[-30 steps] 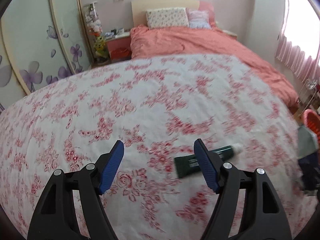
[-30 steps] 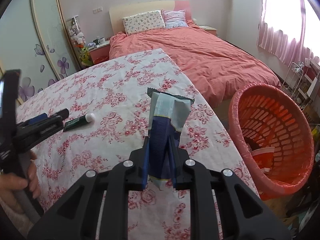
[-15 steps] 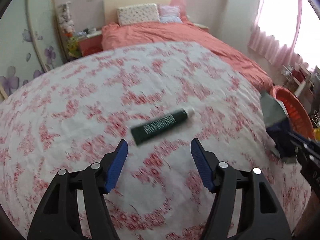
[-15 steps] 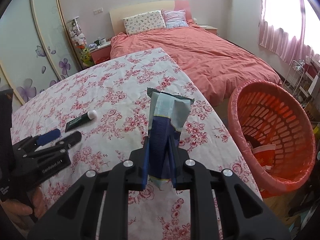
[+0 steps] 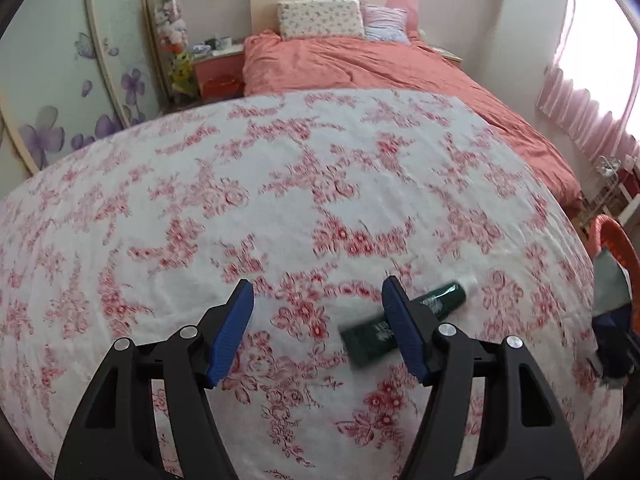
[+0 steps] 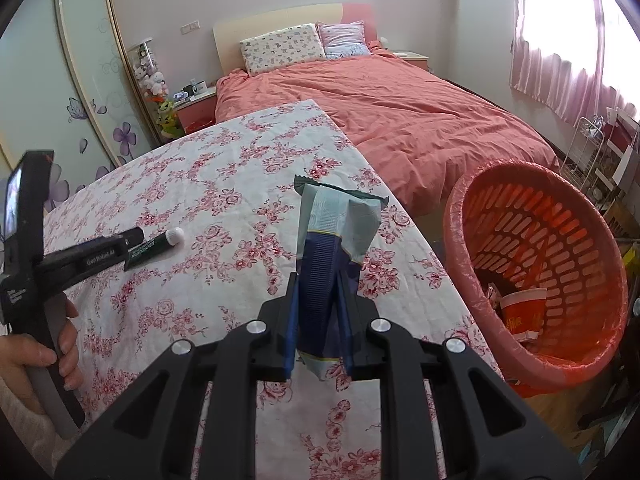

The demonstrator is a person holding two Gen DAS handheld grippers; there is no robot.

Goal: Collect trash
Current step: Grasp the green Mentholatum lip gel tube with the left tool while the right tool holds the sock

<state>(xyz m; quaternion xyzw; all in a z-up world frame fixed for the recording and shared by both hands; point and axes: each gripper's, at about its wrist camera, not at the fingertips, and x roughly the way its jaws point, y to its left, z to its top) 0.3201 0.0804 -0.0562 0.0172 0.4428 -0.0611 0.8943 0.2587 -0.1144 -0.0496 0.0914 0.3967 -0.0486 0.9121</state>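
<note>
Left wrist view: my left gripper has its fingers spread wide over the floral desk. The dark green tube lies flat toward the desk's right edge, but it is not centred in the gap: my right finger covers its middle, so the tube sits off to the right of the opening. Its long axis runs diagonally, white cap up and to the right. I judge I need to shift right before closing.

Right wrist view: my right gripper has its fingers pressed onto a pale green and blue wrapper, held upright above the desk's right edge. The red basket stands just off that edge, to my right, with a paper cup inside. The left gripper is the nearer to the tube, its tip beside the tube's flat end.
</note>
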